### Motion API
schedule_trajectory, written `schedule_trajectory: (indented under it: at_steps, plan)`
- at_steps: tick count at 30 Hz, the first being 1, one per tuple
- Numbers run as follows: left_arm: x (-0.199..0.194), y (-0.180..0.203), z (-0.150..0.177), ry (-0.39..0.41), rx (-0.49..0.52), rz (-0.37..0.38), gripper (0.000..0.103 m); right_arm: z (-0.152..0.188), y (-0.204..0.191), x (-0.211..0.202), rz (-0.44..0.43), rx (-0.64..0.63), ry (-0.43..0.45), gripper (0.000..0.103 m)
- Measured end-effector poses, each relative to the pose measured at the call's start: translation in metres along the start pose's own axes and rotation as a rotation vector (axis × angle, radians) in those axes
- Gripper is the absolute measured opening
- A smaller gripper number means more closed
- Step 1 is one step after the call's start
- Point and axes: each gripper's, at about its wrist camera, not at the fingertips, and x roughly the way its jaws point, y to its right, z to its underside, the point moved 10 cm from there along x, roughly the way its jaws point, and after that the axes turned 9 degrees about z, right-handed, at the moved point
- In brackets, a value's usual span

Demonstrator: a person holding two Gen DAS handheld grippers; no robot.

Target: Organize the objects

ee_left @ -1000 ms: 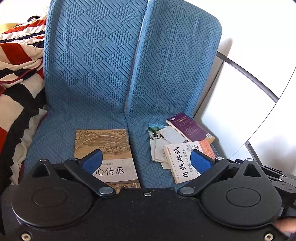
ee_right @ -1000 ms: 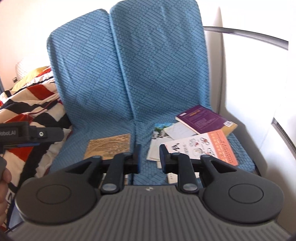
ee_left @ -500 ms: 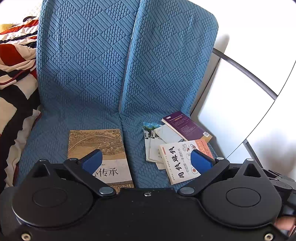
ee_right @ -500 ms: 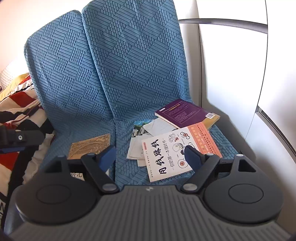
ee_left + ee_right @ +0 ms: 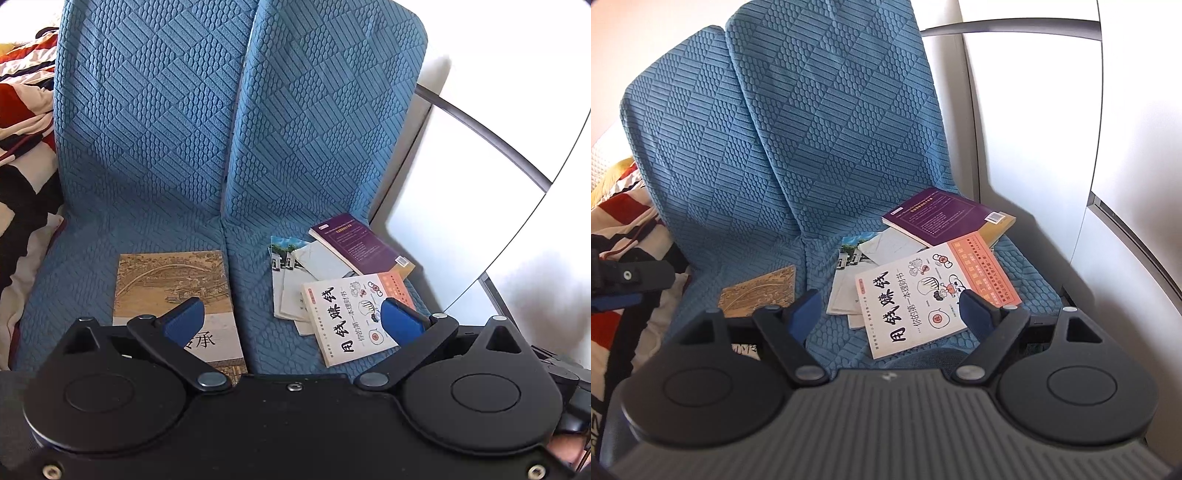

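I look down at the blue sofa [image 5: 155, 155], which carries all the things on its two seat cushions. As I judge it, the tidying has hardly begun: nothing is stacked yet and nothing is in my tools.

The biggest item, the brown book [image 5: 173, 280] with the old painting on its cover, lies flat and alone on the left cushion, its long edge close to the seam between the cushions. I take it as a possible base for a pile, but this is only my guess.

On the right cushion the rest lies in a loose heap. The white book [image 5: 923, 295] with big black characters is on top, turned askew, its near corner reaching the front edge of the seat. Behind it, toward the right back corner, the purple book [image 5: 942, 218] leans on the others. Under both, some thin booklets [image 5: 849, 280] spread out toward the seam.

My right gripper [image 5: 890, 310] has just been opening; its jaws are now wide apart, with nothing pressed between them, and they hang above the white book. My left gripper [image 5: 291, 321] is also spread wide and holds nothing, over the seam near the front edge.

What is left: every book in the heap needs collecting and squaring.
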Motion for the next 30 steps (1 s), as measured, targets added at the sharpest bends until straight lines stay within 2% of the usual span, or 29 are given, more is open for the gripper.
schedule_trajectory:
  at_steps: [19,30]
  plan:
    - [0.042,0.028,0.008,-0.053,0.013,-0.004,0.102,0.003,0.041,0.024,0.000,0.090,-0.029,0.083]
    - [0.086,0.048,0.012,-0.110,0.037,0.009,0.102,0.005,0.072,0.050,0.019,0.140,-0.052,0.083]
